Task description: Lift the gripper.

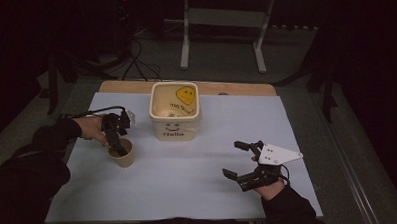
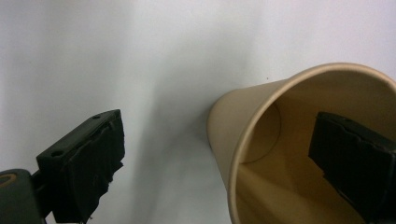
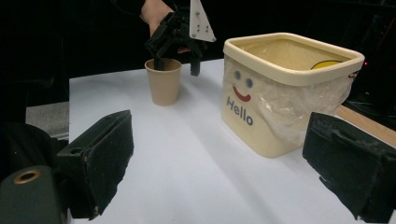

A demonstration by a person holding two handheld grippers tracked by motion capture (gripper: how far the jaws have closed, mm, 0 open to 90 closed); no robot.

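Paper cup (image 1: 121, 153) stands upright on the white table (image 1: 189, 177), near its left edge and about midway between front and back. Left gripper (image 1: 116, 140) reaches down over the cup's rim: one of its fingers (image 2: 359, 168) hangs inside the cup, the other (image 2: 86, 163) outside, and the wall stands between them with a clear gap on either side, so the fingers are spread and grip nothing. Cream bin (image 1: 175, 113), lined with clear plastic and printed "Hello", sits toward the back edge, just right of the cup. Right gripper (image 1: 244, 160) rests near the front right corner, its fingers (image 3: 100, 158) wide apart and empty.
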